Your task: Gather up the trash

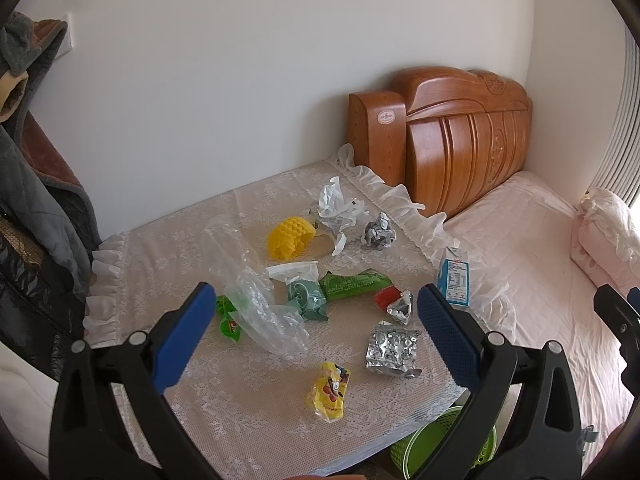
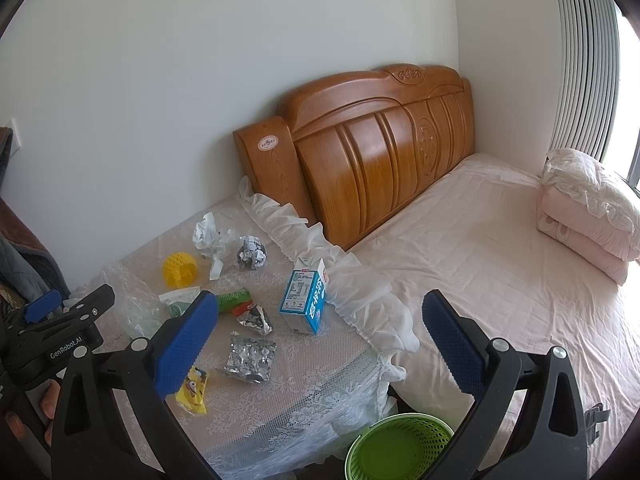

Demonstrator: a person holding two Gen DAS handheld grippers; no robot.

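Trash all left on the lace-covered tabletop [image 2: 304,392]; green basket [image 2: 400,446] seen empty; left claw [image 1: 316,332] and right claw [image 2: 320,340] held wide open, empty.

a home bedroom. a carved wooden headboard [image 2: 384,152] stands against a plain white wall [image 2: 160,80], with a bed [image 2: 500,272] under a pale pink sheet beside it and folded pink bedding [image 2: 588,220] stacked near a ribbed radiator [image 2: 584,60] by the window. next to the bed sits a counter [image 2: 300,392] draped in a frilled lace cloth, and quilted coats [image 1: 36,184] hang at the left edge.
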